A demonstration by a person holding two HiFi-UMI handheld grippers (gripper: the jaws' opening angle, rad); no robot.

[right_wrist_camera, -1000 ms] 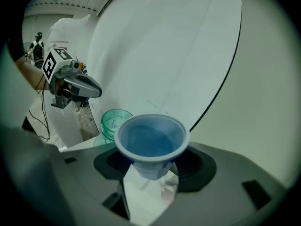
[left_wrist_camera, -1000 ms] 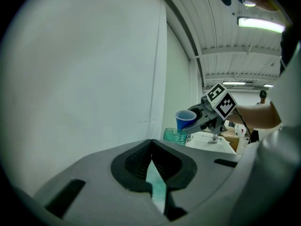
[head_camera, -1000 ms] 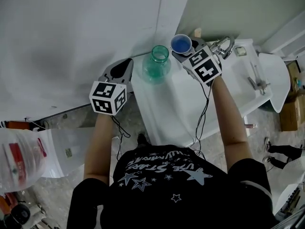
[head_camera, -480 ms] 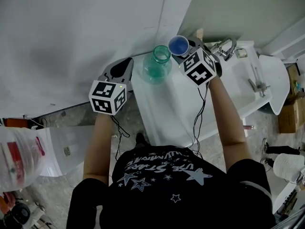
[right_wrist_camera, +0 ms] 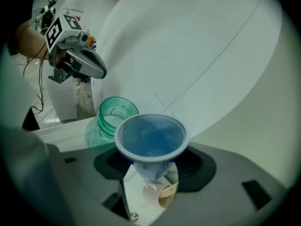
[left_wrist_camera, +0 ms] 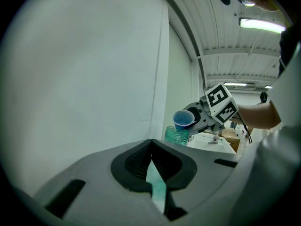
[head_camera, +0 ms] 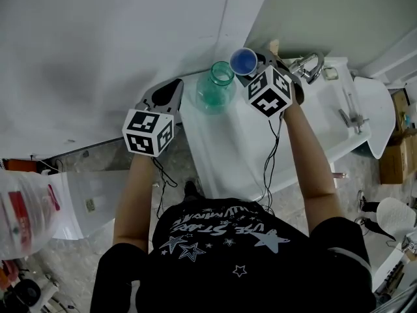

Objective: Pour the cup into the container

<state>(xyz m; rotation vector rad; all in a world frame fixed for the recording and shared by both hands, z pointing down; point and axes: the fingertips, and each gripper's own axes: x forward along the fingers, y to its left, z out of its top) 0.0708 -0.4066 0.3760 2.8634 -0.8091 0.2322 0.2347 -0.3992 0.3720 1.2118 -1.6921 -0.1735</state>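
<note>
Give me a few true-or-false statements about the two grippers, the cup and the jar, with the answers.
1. The right gripper holds a blue cup. True.
2. The jar is red. False: it is green glass.
3. The left gripper grips the jar. False: it holds nothing and is apart from the jar, off to its left.
4. The jar stands on a white counter. True.
5. The jar has a lid on. False: its mouth is open.
</note>
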